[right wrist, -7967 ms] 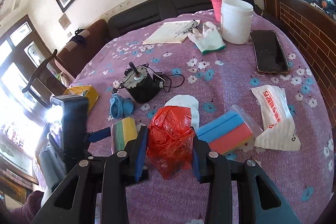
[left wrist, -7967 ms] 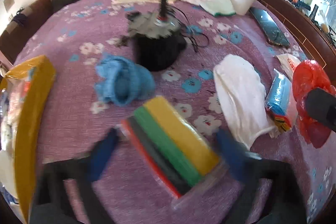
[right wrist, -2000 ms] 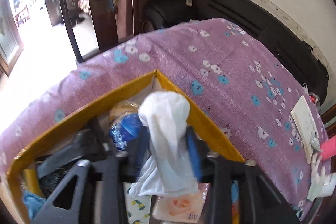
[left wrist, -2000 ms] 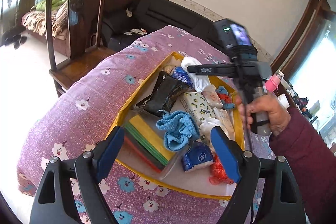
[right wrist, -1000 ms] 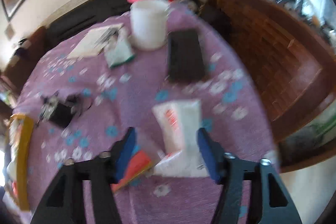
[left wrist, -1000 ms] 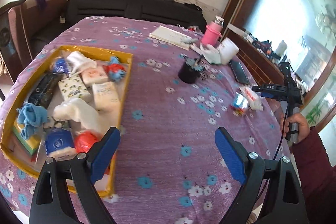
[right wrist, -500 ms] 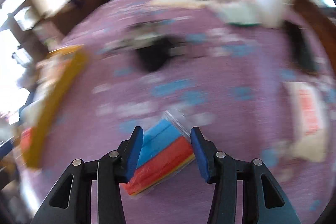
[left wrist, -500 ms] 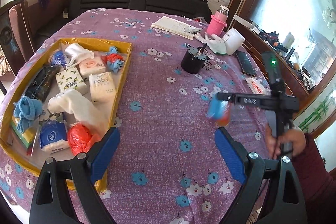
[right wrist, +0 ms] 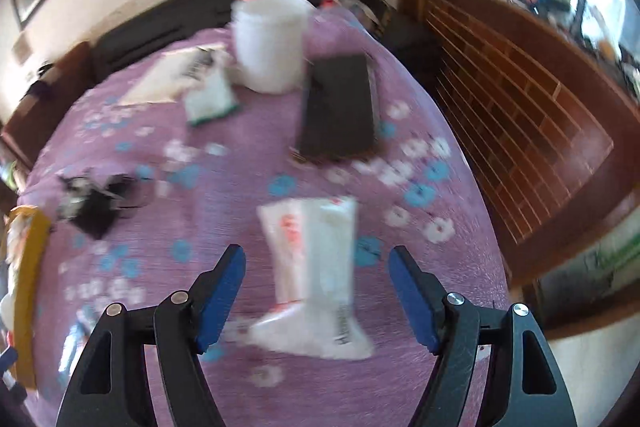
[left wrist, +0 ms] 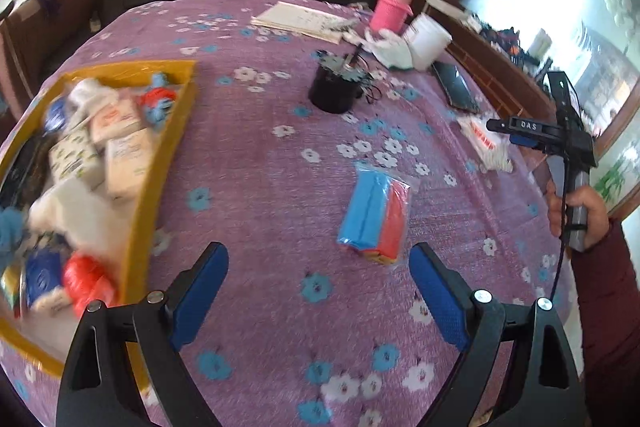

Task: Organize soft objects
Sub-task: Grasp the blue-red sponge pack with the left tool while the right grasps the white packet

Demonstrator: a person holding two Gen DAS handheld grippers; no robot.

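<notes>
On the cloth-covered table the tray of soft things lies to my left, the sponge pack just ahead of my left gripper, the motor behind it, and the tissue packet before my right gripper

The left gripper is spread wide and empty, while the right gripper, hand-held, has just been opening, nothing pinched.
</notes>
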